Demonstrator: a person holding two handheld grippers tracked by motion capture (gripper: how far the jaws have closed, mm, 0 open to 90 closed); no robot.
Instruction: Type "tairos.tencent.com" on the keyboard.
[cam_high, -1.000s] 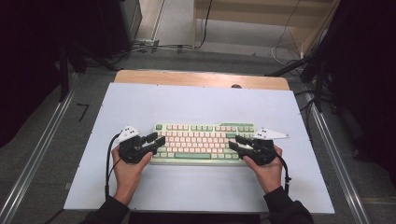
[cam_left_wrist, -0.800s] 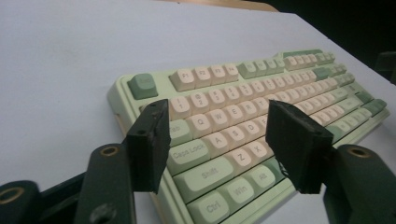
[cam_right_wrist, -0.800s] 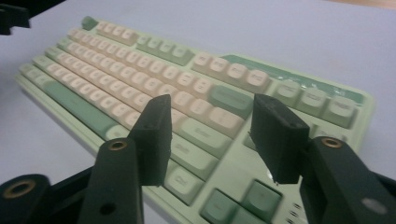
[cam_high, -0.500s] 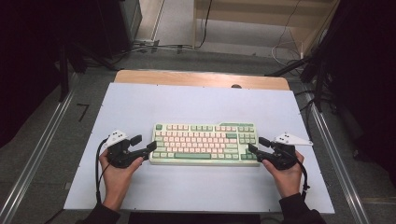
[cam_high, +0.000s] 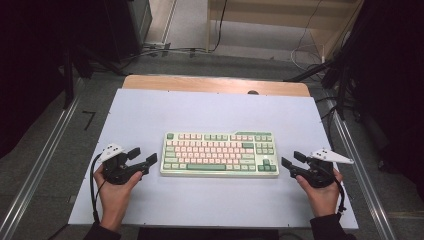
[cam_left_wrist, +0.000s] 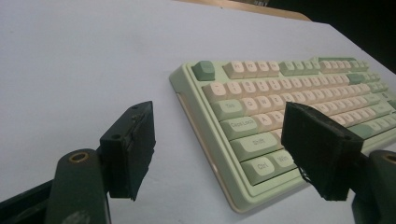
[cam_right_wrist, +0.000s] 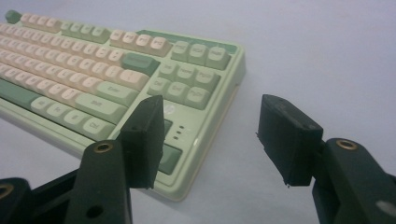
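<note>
Both tools gape wide and empty, the left tool (cam_high: 141, 157) and right tool (cam_high: 291, 161) flanking the green keyboard (cam_high: 220, 153) on the pale counter (cam_high: 210, 110); dark room beyond.

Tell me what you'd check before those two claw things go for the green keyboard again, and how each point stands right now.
1. Left gripper jaws open and empty: ok.
2. Right gripper jaws open and empty: ok.
3. Both grippers apart from the keyboard, one off each short end: ok.
4. Keyboard lies flat on the white table, keys up: ok.
5. Keyboard square to the table's front edge: ok, as far as the high view shows.
6. Cable plugged into the keyboard: cannot tell.
</note>
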